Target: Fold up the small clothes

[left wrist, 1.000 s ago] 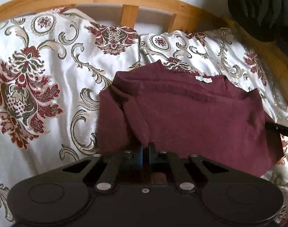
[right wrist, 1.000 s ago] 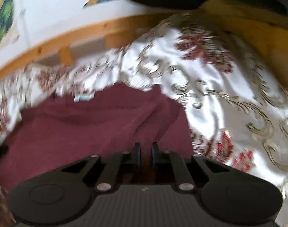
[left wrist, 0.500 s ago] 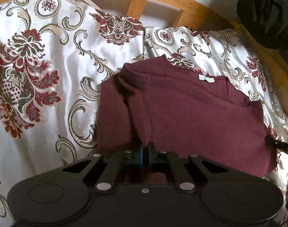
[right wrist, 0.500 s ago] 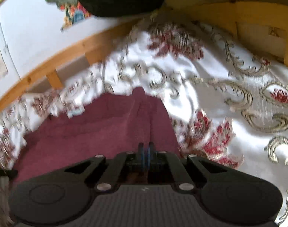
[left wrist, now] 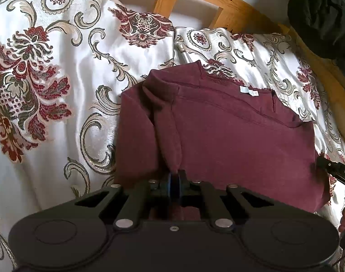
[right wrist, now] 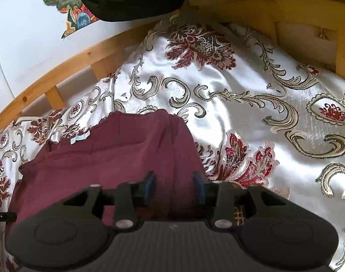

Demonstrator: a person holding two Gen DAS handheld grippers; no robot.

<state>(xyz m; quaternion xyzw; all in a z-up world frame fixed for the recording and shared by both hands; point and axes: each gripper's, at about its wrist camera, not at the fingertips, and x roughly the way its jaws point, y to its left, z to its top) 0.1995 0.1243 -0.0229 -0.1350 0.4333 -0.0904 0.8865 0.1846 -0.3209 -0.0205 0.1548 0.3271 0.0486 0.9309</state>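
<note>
Left tongs point(left wrist: 174, 181) pinch the maroon garment point(left wrist: 217, 136); right tongs point(right wrist: 174, 185), angled down, are opening.

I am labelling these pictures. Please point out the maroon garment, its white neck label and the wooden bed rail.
maroon garment point(left wrist: 229, 140): left wrist view, middle of its flat front.
white neck label point(left wrist: 249, 91): left wrist view, centre of the label.
wooden bed rail point(right wrist: 66, 68): right wrist view, upper curved bar.

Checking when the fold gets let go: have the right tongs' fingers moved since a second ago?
Yes. The right tongs are opening; their blue fingers, together before, now stand apart over the maroon top.
</note>
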